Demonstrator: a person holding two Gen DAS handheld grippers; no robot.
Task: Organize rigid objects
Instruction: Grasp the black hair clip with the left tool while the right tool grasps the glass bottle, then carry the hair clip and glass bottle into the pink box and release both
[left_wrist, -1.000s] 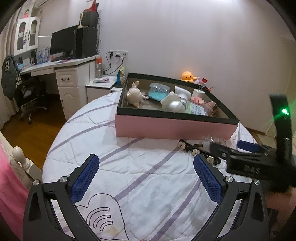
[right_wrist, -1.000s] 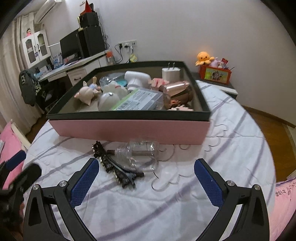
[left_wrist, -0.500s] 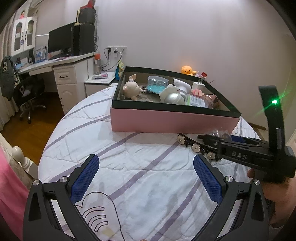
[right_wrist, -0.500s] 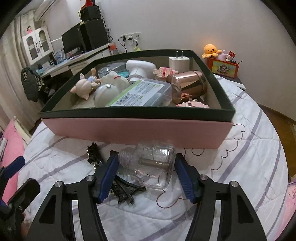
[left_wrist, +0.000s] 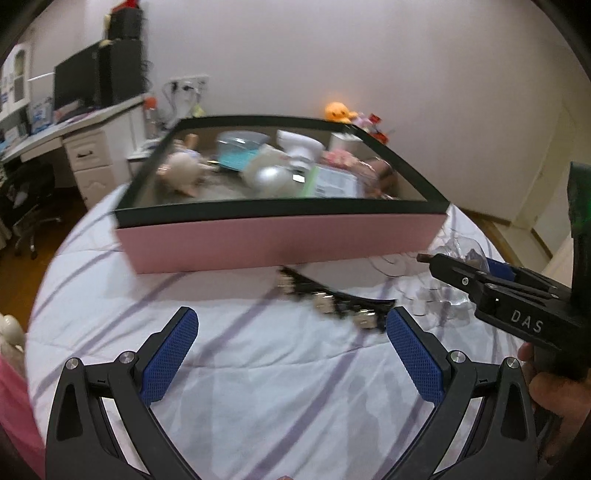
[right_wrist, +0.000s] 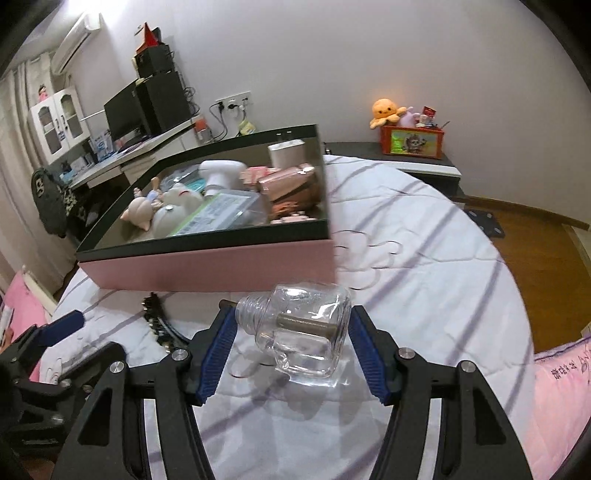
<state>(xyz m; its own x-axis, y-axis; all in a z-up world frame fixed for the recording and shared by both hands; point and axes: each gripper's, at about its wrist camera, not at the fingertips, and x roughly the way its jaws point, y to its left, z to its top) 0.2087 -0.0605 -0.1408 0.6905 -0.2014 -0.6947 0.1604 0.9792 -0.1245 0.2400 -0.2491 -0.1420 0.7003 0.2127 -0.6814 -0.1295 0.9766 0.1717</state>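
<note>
A white bedspread with purple stripes (right_wrist: 424, 280) covers the bed, and on it sits a pink box with a dark rim (right_wrist: 207, 264), filled with small toys and containers. In front of the box, the right gripper (right_wrist: 291, 345) is clamped on a clear glass bottle (right_wrist: 306, 332), which lies on its side between the blue pads, its neck toward the left pad. The left gripper (left_wrist: 291, 354) hangs wide and empty over the bedspread. A black hair clip with pale flowers (left_wrist: 332, 301) lies on the cover just beside the left gripper's right fingertip
</note>
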